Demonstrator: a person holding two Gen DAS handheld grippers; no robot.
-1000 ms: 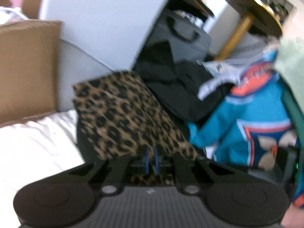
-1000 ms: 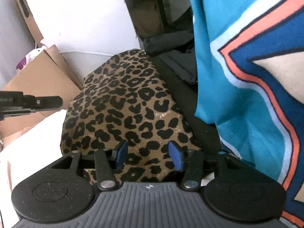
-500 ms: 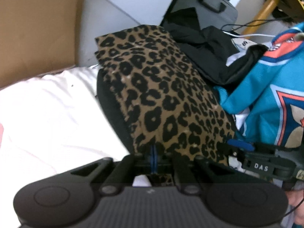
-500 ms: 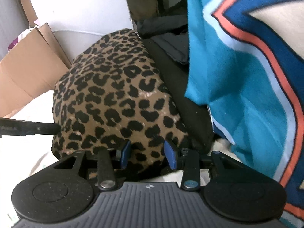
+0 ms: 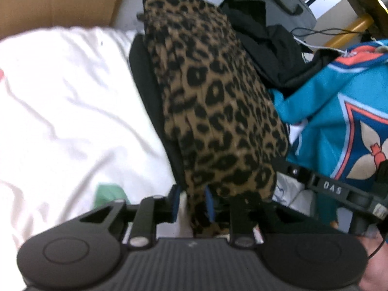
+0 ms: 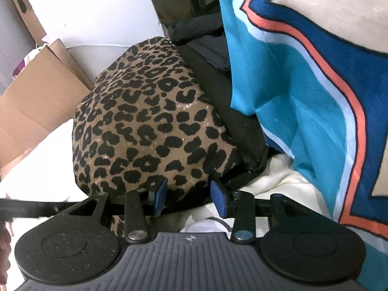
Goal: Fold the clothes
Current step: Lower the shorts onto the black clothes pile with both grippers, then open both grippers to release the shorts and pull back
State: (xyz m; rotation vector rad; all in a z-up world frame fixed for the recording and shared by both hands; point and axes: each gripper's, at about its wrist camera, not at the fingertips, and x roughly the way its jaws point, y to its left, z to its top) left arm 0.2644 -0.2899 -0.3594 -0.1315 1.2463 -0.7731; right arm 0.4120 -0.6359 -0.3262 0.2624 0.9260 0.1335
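A soft, limp leopard-print garment point(image 5: 218, 101) lies folded on the white bed point(image 5: 60, 92), its near edge between the parted pads of the left gripper point(image 5: 191, 200), the right gripper point(image 6: 189, 196) wide beside that hem, the likeliest hold.

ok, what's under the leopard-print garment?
A black garment shows beneath the leopard-print garment, its edge peeking out along both sides. Whatever lies deeper under the pile is covered.
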